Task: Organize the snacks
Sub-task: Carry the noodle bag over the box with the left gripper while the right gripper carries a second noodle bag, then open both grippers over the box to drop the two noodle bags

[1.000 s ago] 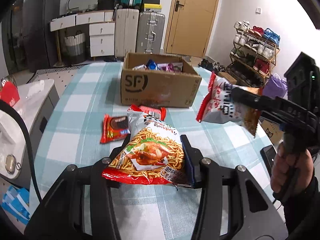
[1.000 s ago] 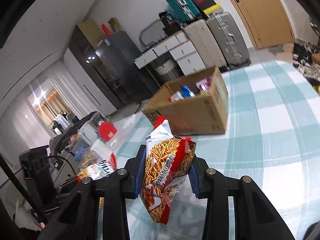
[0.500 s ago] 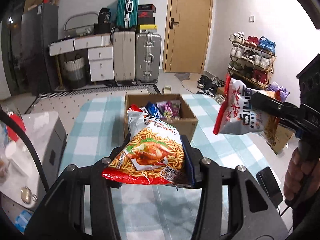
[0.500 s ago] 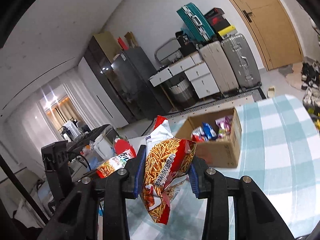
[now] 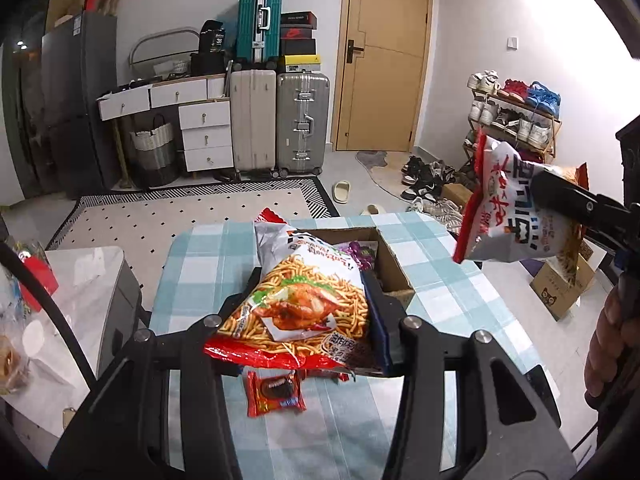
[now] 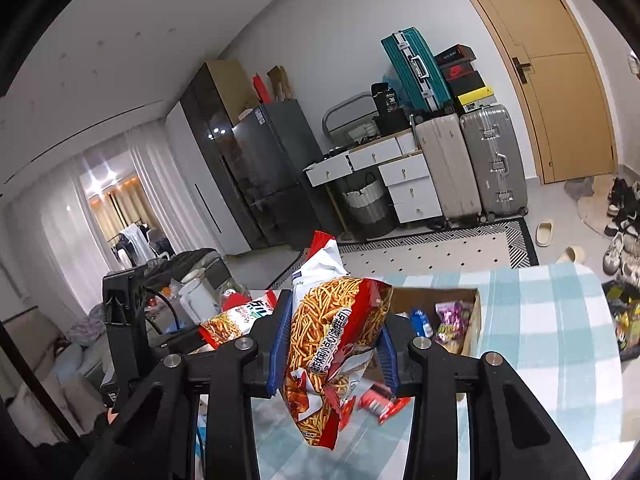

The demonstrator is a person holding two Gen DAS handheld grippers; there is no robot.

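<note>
1. Red and white foil fills the left gripper [image 5: 310, 316]: its jaws are clenched on a snack bag [image 5: 304, 304] printed with fried sticks and a roast chicken, held lying flat, above the checked table [image 5: 452, 300].
2. The right gripper [image 6: 330, 354] is clamped on a second stick-snack bag [image 6: 332, 344], which stands on edge between the blue-padded fingers [image 6: 278, 344], its lower end hanging below them. In the left wrist view this bag [image 5: 516, 208] is in the air off the table's right edge, with the right hand [image 5: 608, 344] on the gripper's handle below.
3. Under the left gripper's bag, near the table's near edge, a small red cookie packet [image 5: 276, 394] lies flat on the cloth. A further red wrapper [image 6: 382, 400] shows on the table beneath the right gripper.
4. A cardboard box [image 5: 394, 268] sits open toward the far edge of the table, partly hidden behind the left bag. The right wrist view shows it holding a blue packet [image 6: 420, 322] and a purple-pink packet [image 6: 452, 320].
5. Beyond the table: a patterned rug [image 5: 180, 216], a silver suitcase [image 5: 302, 120], a beige suitcase [image 5: 252, 120] with a teal one [image 5: 258, 20] on top, a white drawer unit [image 5: 204, 132], a wooden door [image 5: 384, 56] and a shoe rack [image 5: 516, 116].
6. Left of the table stands a grey side unit [image 5: 92, 280].
</note>
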